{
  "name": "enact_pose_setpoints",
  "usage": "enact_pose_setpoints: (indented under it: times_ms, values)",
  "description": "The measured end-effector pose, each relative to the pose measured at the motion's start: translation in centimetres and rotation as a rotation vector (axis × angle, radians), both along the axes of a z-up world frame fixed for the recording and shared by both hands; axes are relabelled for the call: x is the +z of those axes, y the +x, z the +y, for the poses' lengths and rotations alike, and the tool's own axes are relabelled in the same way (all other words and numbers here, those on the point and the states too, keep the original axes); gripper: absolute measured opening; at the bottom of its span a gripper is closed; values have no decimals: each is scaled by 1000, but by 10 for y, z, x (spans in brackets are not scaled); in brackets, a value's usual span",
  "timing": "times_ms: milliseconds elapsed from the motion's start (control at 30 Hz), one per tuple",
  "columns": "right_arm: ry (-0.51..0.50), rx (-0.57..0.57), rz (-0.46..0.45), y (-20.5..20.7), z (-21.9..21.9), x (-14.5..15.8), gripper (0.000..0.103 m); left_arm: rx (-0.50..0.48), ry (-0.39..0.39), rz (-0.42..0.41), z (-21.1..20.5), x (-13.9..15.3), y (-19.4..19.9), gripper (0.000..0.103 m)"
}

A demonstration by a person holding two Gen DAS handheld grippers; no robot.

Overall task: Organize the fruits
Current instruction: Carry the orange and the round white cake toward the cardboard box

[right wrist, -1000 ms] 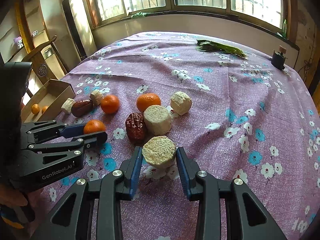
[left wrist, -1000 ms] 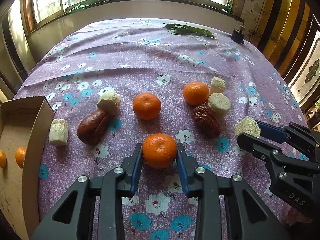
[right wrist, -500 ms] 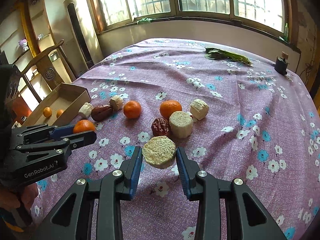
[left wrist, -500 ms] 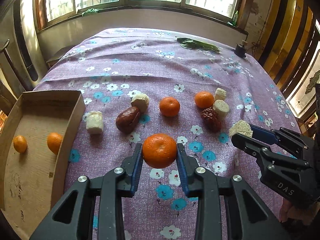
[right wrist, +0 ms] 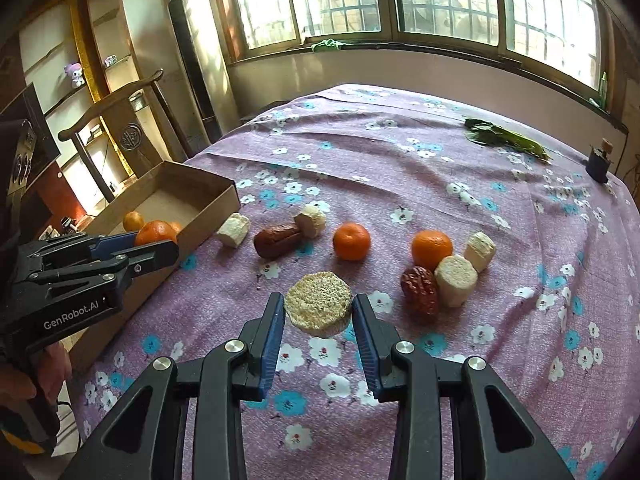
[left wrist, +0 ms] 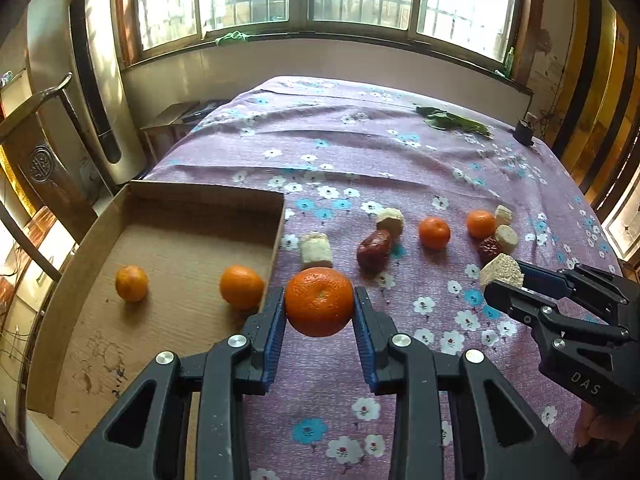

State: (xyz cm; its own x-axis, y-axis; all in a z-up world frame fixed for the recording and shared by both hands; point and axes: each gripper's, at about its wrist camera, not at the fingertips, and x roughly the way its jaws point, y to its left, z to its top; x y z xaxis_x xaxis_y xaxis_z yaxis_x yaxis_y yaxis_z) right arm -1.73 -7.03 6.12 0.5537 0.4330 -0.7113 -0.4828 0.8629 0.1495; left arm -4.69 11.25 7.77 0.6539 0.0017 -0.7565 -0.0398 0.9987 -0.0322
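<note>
L gripper [left wrist: 319, 304] clamps tangerine [left wrist: 319, 301] mid-frame, beside box [left wrist: 276, 236] at left w/ two tangerines.

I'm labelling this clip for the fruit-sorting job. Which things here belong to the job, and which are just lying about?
Part of the job:
- tangerine in the left gripper
- corn piece in the right gripper
- cardboard box with two tangerines inside
- loose tangerines, red dates and corn pieces on the cloth

Lying about:
- green leaves
- small dark bottle
</note>
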Motion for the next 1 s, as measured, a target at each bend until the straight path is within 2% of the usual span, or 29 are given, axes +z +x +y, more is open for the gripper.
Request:
enact_pose_setpoints:
  times_ms: [133, 567, 1000]
  values:
    - [-2, 37, -11, 0, 23, 6, 38, 35, 23, -13, 22, 4, -6, 32]
    - [-39, 165, -43, -6, 98, 18, 38, 142, 30, -28, 89, 8, -21, 32]
    - [-52, 286, -46, -11, 162, 18, 38, 217, 19, 13, 139, -4, -25, 32]
